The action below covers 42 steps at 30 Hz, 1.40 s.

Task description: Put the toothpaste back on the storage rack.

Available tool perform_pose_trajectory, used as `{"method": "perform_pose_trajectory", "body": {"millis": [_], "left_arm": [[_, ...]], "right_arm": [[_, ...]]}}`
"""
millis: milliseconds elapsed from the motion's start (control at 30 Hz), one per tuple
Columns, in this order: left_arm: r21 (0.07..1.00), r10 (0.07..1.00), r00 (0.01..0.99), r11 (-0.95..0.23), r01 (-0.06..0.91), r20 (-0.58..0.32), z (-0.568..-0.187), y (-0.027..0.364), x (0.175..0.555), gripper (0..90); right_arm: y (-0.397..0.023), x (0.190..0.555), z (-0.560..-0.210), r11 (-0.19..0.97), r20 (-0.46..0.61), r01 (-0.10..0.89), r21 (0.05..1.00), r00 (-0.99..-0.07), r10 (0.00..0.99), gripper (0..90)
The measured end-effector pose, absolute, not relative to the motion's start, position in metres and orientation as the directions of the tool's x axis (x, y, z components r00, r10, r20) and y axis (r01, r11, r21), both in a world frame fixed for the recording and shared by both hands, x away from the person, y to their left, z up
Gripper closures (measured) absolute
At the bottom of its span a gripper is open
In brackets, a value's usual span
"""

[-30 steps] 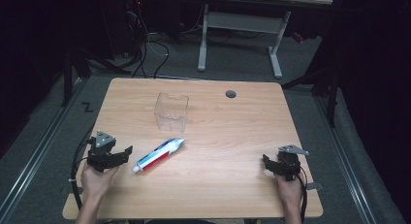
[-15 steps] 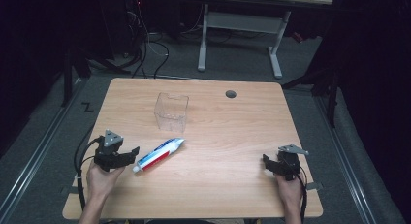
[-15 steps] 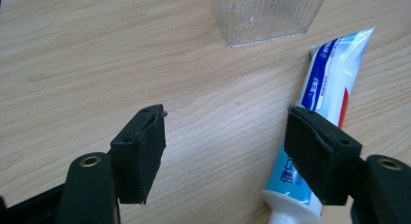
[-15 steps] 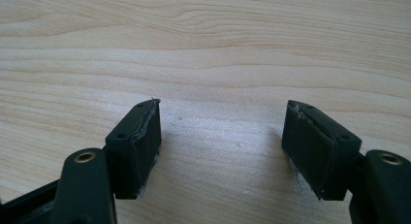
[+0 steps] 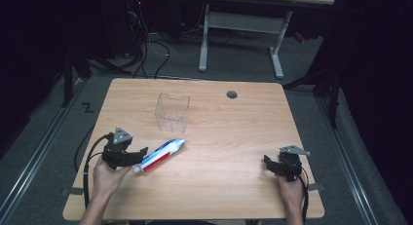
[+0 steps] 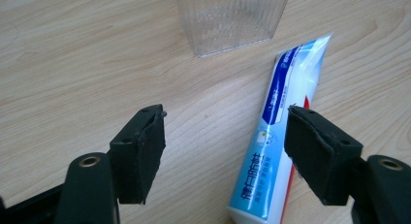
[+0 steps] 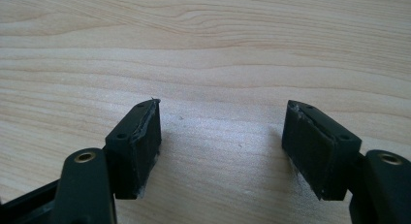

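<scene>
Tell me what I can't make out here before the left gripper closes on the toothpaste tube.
- Toothpaste tube: its cap end is cut off by the bottom edge of the left gripper view, and is too small to judge in the high view.
- Clear box: its upper part is cut off by the top edge of the left gripper view.
- Left gripper: in the high view, too small to tell whether a jaw touches the tube.

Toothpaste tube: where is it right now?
In the high view the toothpaste tube lies flat on the table's left half, just beyond the open left gripper, near the clear plastic box.

Blue-white-red toothpaste tube (image 6: 276, 151); clear ribbed box (image 5: 172, 111); black claws
</scene>
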<state>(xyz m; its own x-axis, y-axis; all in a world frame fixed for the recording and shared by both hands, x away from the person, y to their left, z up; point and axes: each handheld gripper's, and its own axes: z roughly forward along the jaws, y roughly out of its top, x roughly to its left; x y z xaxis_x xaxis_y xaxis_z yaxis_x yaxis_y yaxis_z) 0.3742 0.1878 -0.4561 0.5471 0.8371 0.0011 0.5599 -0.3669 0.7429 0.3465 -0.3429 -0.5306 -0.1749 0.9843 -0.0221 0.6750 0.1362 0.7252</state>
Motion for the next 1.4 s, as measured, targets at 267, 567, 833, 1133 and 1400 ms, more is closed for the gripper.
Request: {"method": "perform_pose_trajectory", "body": {"millis": [267,567,833,1133,1400], "left_arm": [[0.735,0.814,0.580,-0.394,0.552,0.001,-0.452,0.176,0.379,31.2],[0.721,0.785,0.620,-0.430,0.543,0.001,-0.448,0.161,0.387,31.8],[0.692,0.760,0.650,-0.473,0.544,0.009,-0.448,0.149,0.396,33.4],[0.659,0.734,0.679,-0.515,0.548,0.009,-0.449,0.137,0.406,33.3],[0.645,0.723,0.691,-0.532,0.549,0.007,-0.451,0.126,0.415,32.4]], "right_arm": [[-0.343,0.346,-0.531,0.136,-0.022,0.675,0.725,-0.175,0.984,30.5],[-0.343,0.346,-0.531,0.137,-0.022,0.675,0.725,-0.176,0.984,30.5],[-0.343,0.346,-0.531,0.138,-0.022,0.675,0.725,-0.177,0.984,30.5],[-0.343,0.346,-0.530,0.139,-0.022,0.676,0.724,-0.178,0.984,30.5],[-0.343,0.346,-0.531,0.138,-0.021,0.675,0.724,-0.178,0.984,30.5]]}}
